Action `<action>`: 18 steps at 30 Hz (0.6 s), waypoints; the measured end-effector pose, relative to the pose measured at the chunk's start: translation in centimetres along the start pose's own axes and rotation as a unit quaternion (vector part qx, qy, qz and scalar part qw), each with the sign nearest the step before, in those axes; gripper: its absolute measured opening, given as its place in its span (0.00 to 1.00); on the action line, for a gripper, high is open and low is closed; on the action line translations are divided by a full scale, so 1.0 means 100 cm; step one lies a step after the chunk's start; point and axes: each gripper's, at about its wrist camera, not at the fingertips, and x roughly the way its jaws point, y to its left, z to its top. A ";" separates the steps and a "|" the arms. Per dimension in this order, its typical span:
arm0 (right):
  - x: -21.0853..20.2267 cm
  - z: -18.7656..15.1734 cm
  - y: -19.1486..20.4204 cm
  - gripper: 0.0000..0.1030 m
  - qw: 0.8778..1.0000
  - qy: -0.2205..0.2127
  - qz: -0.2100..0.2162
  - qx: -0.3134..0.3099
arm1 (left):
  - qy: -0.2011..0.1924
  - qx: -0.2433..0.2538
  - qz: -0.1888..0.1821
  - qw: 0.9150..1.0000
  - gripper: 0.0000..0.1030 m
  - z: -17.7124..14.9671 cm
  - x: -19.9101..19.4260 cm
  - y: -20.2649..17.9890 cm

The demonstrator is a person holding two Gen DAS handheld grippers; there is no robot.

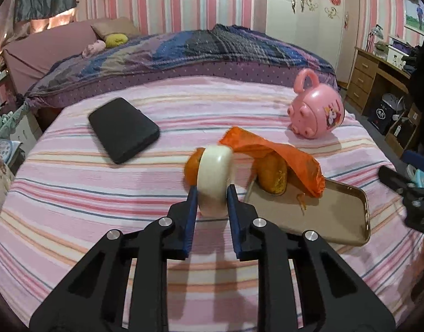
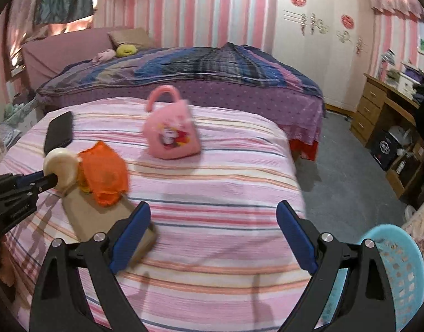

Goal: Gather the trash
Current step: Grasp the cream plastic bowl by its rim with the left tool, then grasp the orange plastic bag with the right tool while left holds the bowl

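Holding cream tape roll [image 1: 216,179] upright, left gripper [image 1: 212,191] pinched its flat sides, lifted over striped bed [image 1: 73,207]. Right gripper [image 2: 213,218] gaped wide, empty. Blue basket [image 2: 400,271] sat far right. Best: keep pinch firm, carry rightward, clear orange bag [image 1: 281,155], release over basket.

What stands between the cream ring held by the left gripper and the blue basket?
Nothing visible. The left gripper holds the cream ring above the striped sheet; the blue perforated plastic basket lies right, behind the open right gripper.
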 end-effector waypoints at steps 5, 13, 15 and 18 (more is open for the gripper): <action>0.015 0.007 0.039 0.88 0.999 0.007 0.025 -0.029 | -0.019 0.017 0.028 0.999 0.19 0.000 -0.015 0.017; 0.038 0.012 0.077 0.73 0.997 0.029 0.049 -0.058 | -0.005 -0.020 0.048 0.999 0.12 0.000 -0.013 0.059; 0.045 0.012 0.088 0.71 0.996 0.039 0.054 -0.067 | -0.001 -0.031 0.045 0.999 0.12 0.000 -0.011 0.066; 0.053 0.012 0.099 0.58 0.994 0.055 0.058 -0.080 | 0.007 -0.036 0.039 0.999 0.12 -0.001 -0.007 0.070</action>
